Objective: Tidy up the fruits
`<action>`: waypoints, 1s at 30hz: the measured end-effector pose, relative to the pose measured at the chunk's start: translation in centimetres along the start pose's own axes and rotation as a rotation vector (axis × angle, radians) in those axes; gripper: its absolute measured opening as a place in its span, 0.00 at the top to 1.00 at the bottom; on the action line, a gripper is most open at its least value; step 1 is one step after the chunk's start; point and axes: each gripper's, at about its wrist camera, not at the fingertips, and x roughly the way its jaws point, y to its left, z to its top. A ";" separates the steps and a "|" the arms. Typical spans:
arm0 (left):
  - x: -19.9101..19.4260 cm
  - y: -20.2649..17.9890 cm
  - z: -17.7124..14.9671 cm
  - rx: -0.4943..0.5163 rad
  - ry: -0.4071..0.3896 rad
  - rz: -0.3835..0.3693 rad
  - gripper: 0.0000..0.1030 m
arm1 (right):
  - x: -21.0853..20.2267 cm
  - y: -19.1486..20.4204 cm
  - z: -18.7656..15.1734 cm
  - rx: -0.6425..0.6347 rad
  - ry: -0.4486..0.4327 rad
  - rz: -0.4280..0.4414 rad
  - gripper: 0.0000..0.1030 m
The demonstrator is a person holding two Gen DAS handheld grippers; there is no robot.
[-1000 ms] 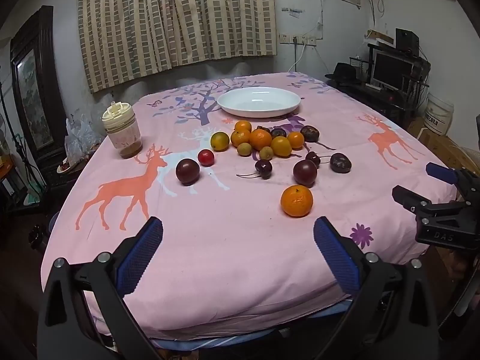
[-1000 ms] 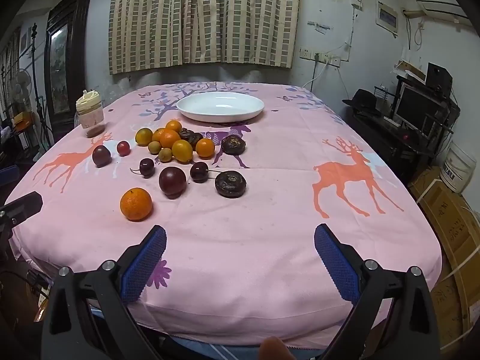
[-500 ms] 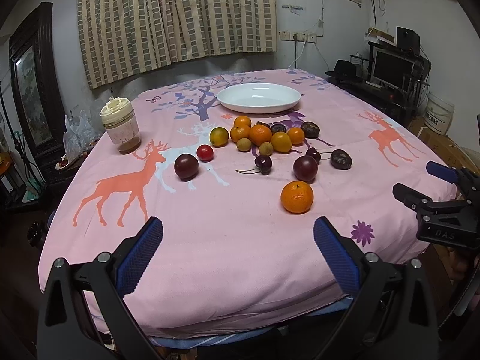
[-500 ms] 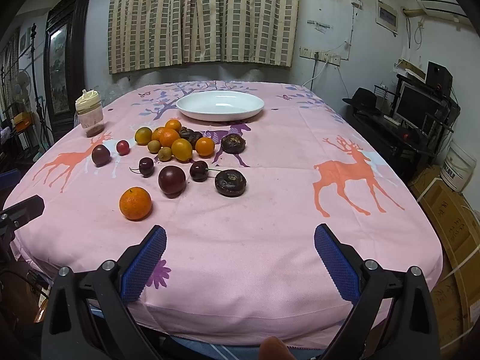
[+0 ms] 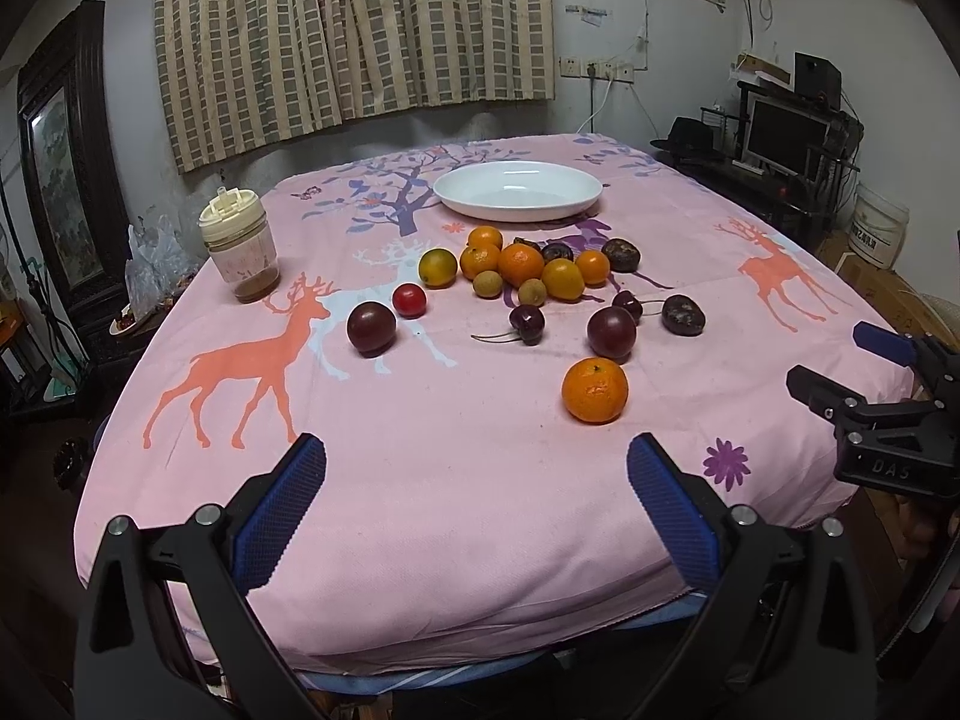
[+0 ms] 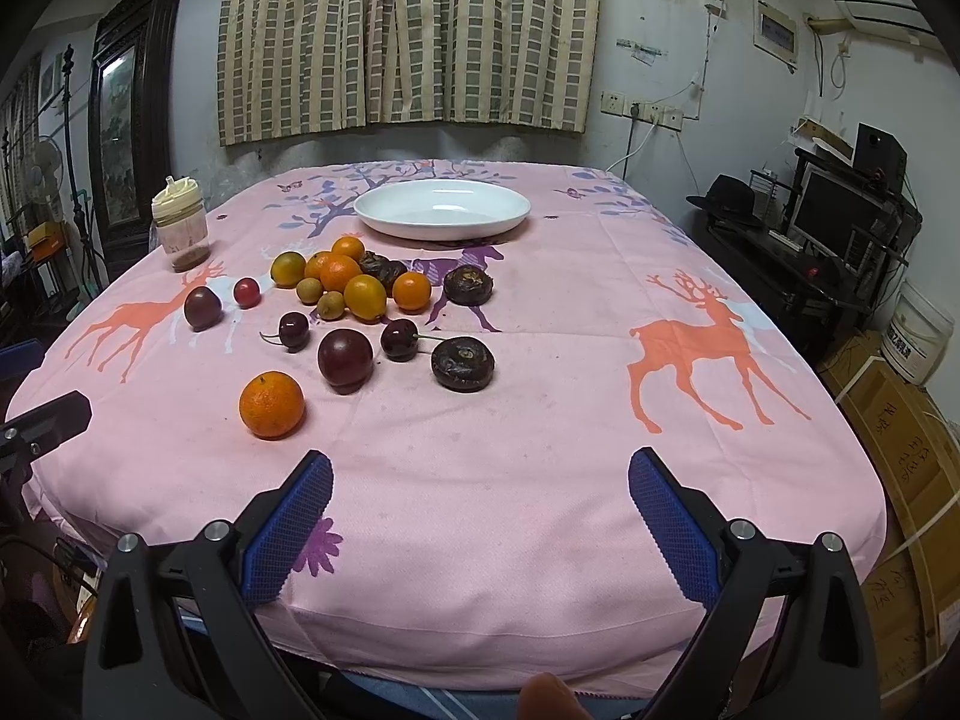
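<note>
In the left wrist view, the left gripper [image 5: 477, 480] hung over the near edge of the pink tablecloth [image 5: 420, 480] with its blue-padded jaws spread wide and nothing between them. Just ahead of its right finger lay a lone orange [image 5: 594, 390], with a dark plum [image 5: 611, 333] right beyond it. Farther ahead sat the main cluster of oranges [image 5: 522, 267] and small fruits, and beyond that the empty white plate [image 5: 517, 189]. Ahead to the left stood a lidded jar [image 5: 240, 252]. The right gripper [image 5: 852, 372] showed far to the right, off the table's edge.

In the right wrist view, the right gripper [image 6: 480, 504] likewise hovered at the near edge, jaws wide apart and empty. The lone orange [image 6: 271, 404] lay ahead of its left finger, the plum [image 6: 345, 358] a little farther on, and a dark wrinkled fruit [image 6: 462, 363], perhaps a water chestnut, nearly straight ahead. The plate [image 6: 442, 209] sat well beyond the cluster [image 6: 354, 282], straight ahead.
</note>
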 end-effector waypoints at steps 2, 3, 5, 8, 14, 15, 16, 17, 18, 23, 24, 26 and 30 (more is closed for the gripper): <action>0.0 0.0 0.0 0.000 0.000 0.000 0.04 | 0.0 0.0 0.0 0.001 0.001 -0.001 0.04; 0.0 0.0 0.0 -0.001 0.000 0.000 0.04 | 0.0 0.0 0.0 0.001 0.001 -0.001 0.04; 0.0 0.0 -0.1 -0.001 0.001 0.000 0.04 | 0.0 0.0 0.0 0.001 0.001 -0.001 0.04; 0.1 0.0 -0.1 0.000 0.001 -0.002 0.04 | 0.1 0.0 0.0 0.000 0.001 -0.001 0.04; 0.3 0.0 -0.2 -0.004 0.007 -0.002 0.04 | 0.2 0.0 -0.1 0.000 0.003 -0.001 0.04; 0.4 0.0 -0.3 -0.004 0.007 -0.001 0.04 | 0.2 0.0 -0.1 0.000 0.003 0.000 0.04; 0.4 0.0 -0.3 -0.004 0.008 -0.001 0.04 | 0.2 0.0 -0.1 0.000 0.003 -0.001 0.04; 0.4 0.0 -0.3 -0.005 0.008 -0.002 0.04 | 0.2 0.0 -0.1 0.000 0.002 -0.001 0.04; 0.4 0.0 -0.3 -0.005 0.008 -0.002 0.04 | 0.2 0.0 -0.1 0.000 0.002 -0.001 0.04; 0.6 0.0 -0.3 -0.007 0.014 -0.003 0.04 | 0.2 0.0 -0.1 0.001 0.005 -0.001 0.04; 0.6 0.1 -0.3 -0.008 0.016 -0.003 0.04 | 0.2 0.0 0.0 0.001 0.006 0.000 0.04; 0.8 0.1 -0.3 -0.011 0.021 -0.006 0.04 | 0.2 0.0 -0.1 0.000 0.008 0.000 0.04; 1.2 0.1 -0.3 -0.015 0.034 -0.010 0.04 | 1.3 0.4 -1.0 0.001 0.018 0.002 0.04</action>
